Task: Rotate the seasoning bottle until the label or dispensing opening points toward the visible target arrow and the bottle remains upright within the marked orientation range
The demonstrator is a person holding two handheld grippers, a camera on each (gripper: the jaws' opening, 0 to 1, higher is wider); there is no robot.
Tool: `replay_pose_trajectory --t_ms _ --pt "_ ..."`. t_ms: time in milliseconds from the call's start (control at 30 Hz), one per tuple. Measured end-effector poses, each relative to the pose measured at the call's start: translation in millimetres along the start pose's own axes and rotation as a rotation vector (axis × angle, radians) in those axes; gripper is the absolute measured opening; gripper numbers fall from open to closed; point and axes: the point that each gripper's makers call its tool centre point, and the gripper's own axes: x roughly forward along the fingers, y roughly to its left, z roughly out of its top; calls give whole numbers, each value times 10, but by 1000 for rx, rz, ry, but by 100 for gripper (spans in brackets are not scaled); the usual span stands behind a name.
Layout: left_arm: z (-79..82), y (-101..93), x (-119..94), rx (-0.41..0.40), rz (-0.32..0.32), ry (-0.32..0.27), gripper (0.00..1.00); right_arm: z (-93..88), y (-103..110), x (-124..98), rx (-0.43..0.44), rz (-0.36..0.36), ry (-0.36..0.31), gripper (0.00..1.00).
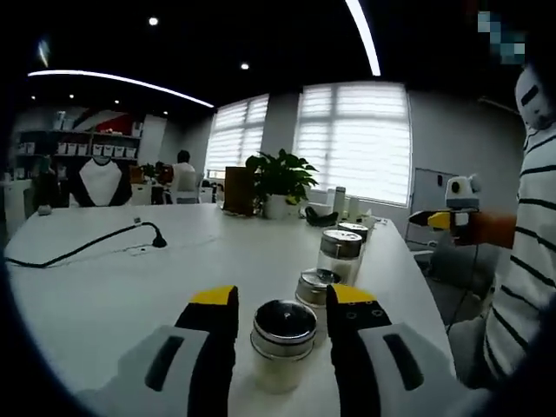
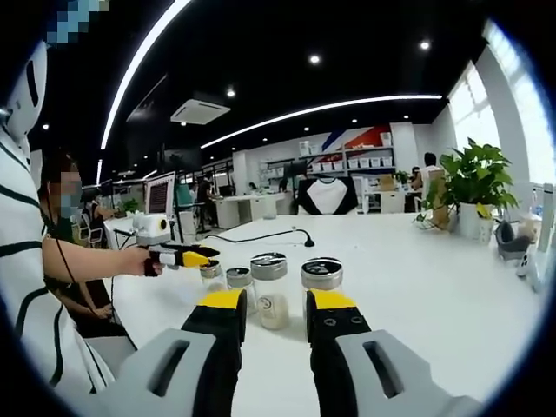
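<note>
Several glass seasoning jars with metal lids stand upright in a row on the white table (image 1: pixel 130 295). The nearest jar (image 1: pixel 283 337) sits between the yellow-tipped jaws of my left gripper (image 1: pixel 282 295), which is open with a thin gap on each side. Behind it stand a low jar (image 1: pixel 316 287) and a taller jar (image 1: pixel 340 254). In the right gripper view my right gripper (image 2: pixel 278 300) is open and empty, short of a jar (image 2: pixel 269 295) holding white powder. There the left gripper (image 2: pixel 193 258) reaches the row's far end at a small jar (image 2: pixel 211 272).
A potted plant (image 1: pixel 280 181) and small bottles stand at the table's far end. A black cable with a desk microphone (image 1: pixel 158 241) lies at the left. The table edge runs close on the right, by a person in a striped shirt (image 1: pixel 526 269).
</note>
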Motion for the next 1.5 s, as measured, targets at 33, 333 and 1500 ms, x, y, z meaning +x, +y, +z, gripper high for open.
replay_pose_trajectory --t_ms 33,333,1500 --pt "19 -2 -16 7 36 -13 41 2 -7 0 6 -6 -5 26" --pt "1 25 -99 -12 242 -66 40 19 -31 16 21 -21 -19 26" --pt "-219 43 63 19 272 29 35 27 -221 -111 15 -70 -16 25"
